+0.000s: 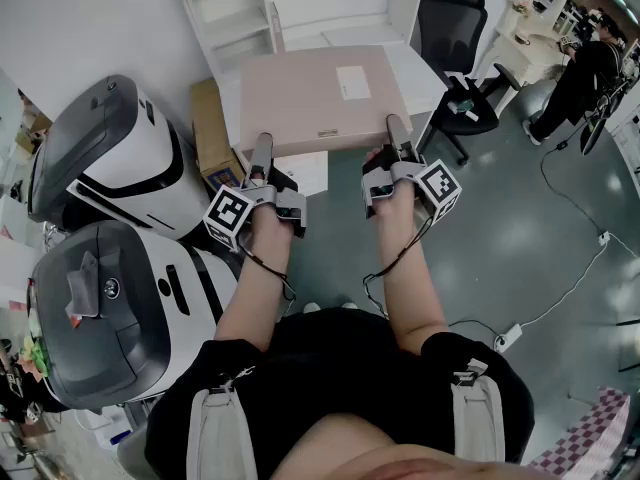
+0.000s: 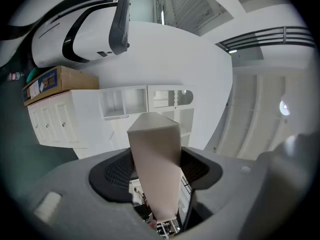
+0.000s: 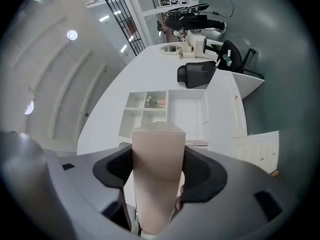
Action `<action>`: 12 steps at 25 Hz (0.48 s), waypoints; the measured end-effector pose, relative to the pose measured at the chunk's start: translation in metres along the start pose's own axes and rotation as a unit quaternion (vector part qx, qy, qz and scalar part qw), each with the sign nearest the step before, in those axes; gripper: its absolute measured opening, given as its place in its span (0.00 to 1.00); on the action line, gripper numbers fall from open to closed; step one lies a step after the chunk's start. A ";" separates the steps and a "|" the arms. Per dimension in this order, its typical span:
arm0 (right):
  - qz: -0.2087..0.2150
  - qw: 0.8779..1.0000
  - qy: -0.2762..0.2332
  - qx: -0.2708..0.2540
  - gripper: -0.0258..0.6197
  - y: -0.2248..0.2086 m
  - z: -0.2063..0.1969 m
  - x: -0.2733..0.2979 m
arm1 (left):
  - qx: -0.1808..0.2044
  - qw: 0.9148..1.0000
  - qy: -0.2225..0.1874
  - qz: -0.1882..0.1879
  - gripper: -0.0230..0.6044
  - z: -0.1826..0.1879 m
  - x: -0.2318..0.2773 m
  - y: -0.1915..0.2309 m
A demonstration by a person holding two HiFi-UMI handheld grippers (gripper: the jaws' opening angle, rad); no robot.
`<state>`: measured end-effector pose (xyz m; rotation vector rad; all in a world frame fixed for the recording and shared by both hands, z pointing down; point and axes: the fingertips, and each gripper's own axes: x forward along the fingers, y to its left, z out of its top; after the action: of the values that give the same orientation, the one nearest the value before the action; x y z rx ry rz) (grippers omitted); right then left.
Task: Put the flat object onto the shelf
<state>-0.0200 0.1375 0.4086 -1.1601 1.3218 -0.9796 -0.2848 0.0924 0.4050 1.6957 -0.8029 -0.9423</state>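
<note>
The flat pink box (image 1: 315,103) bears an illegible white label (image 1: 352,81).

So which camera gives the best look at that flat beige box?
The head view: it shows the flat box whole from above, white label included. The left and right gripper views show only its narrow edge, end-on, clamped between the jaws.

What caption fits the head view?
A flat box held by the left gripper and right gripper, facing the white shelf.
</note>
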 end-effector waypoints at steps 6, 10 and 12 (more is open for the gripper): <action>-0.001 1.000 -0.005 0.006 0.48 -0.006 0.002 0.002 | -0.005 1.000 0.008 0.005 0.51 -0.001 0.004 0.004; -0.007 1.000 -0.003 0.000 0.48 -0.009 0.003 0.001 | -0.010 1.000 0.014 0.008 0.51 -0.004 0.005 0.011; -0.004 1.000 -0.002 0.004 0.48 -0.011 0.004 0.000 | -0.008 1.000 0.015 0.005 0.51 -0.004 0.006 0.011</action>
<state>-0.0153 0.1355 0.4189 -1.1614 1.3096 -0.9861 -0.2791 0.0858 0.4148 1.6870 -0.7826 -0.9117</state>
